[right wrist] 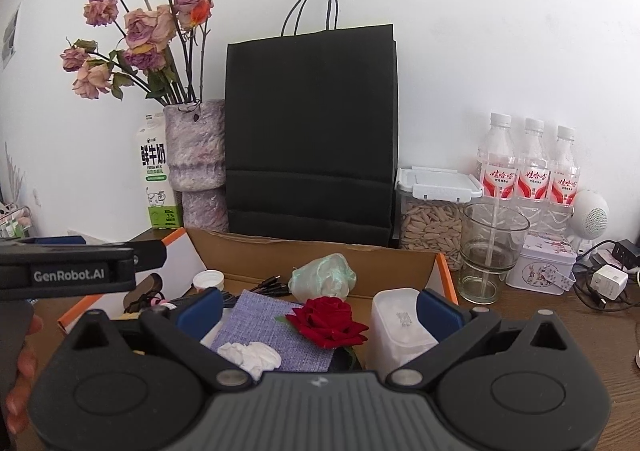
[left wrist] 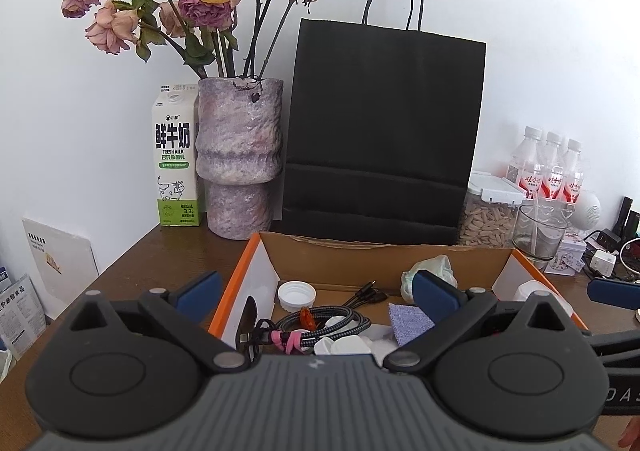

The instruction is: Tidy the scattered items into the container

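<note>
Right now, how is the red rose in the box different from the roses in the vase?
The red rose is a fresh, deep red; the roses in the vase are faded pink-purple and wilted. The red rose lies in the cardboard box on a purple cloth; the vase roses stand on long stems in the stone-look vase. The red rose is a single bloom; the vase holds many. Both are roses with some green leaf showing.

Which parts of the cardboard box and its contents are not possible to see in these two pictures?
- Near wall of the orange-edged cardboard box: left wrist view, hidden by the open left gripper.
- Stem of the red rose: right wrist view, runs under the open right gripper.
- Small print on the white plastic tub: too small to read.
</note>
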